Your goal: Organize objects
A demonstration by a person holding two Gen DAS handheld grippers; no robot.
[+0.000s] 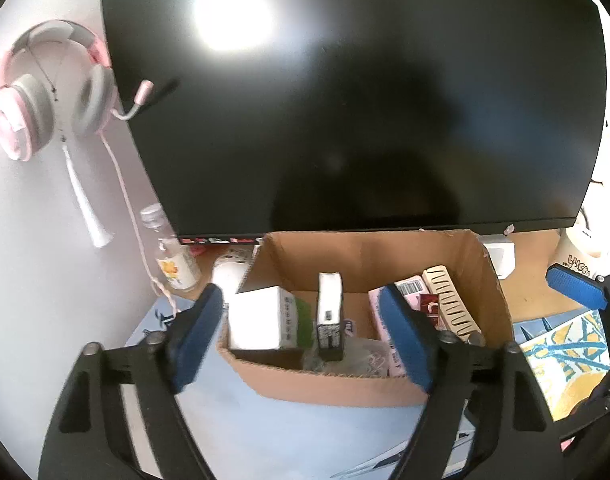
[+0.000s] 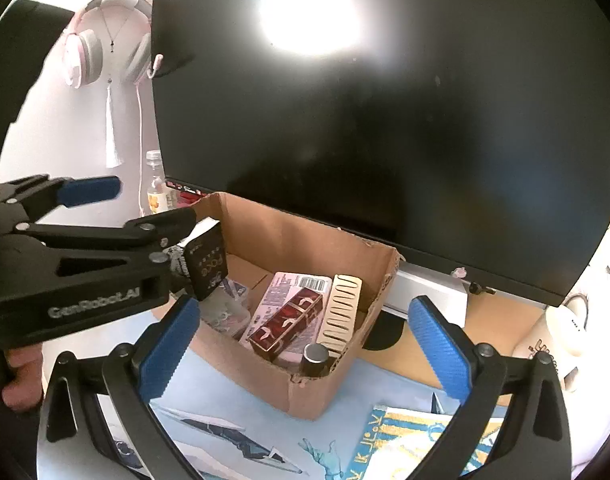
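An open cardboard box (image 1: 385, 264) stands on the desk mat under the monitor. It holds a white and green carton (image 1: 265, 320), an upright narrow black and white box (image 1: 330, 320), a pink box (image 1: 385, 300) and a cream slotted box (image 1: 449, 300). My left gripper (image 1: 301, 336) hovers open over the box's near side, its pads clear of the narrow box between them. In the right wrist view the left gripper (image 2: 153, 204) reaches in from the left beside the black box (image 2: 207, 264). My right gripper (image 2: 305, 348) is open and empty before the cardboard box (image 2: 305, 392), above a red box (image 2: 289, 320) and a dark capped cylinder (image 2: 315, 356).
A large dark monitor (image 1: 345, 100) looms right behind the box. Pink headphones (image 1: 49, 88) hang on the wall at left, with a small bottle (image 1: 173, 264) below. A blue desk mat (image 1: 305, 432) and a yellow-blue booklet (image 2: 417, 440) lie in front. A hand (image 2: 21, 376) holds the left gripper.
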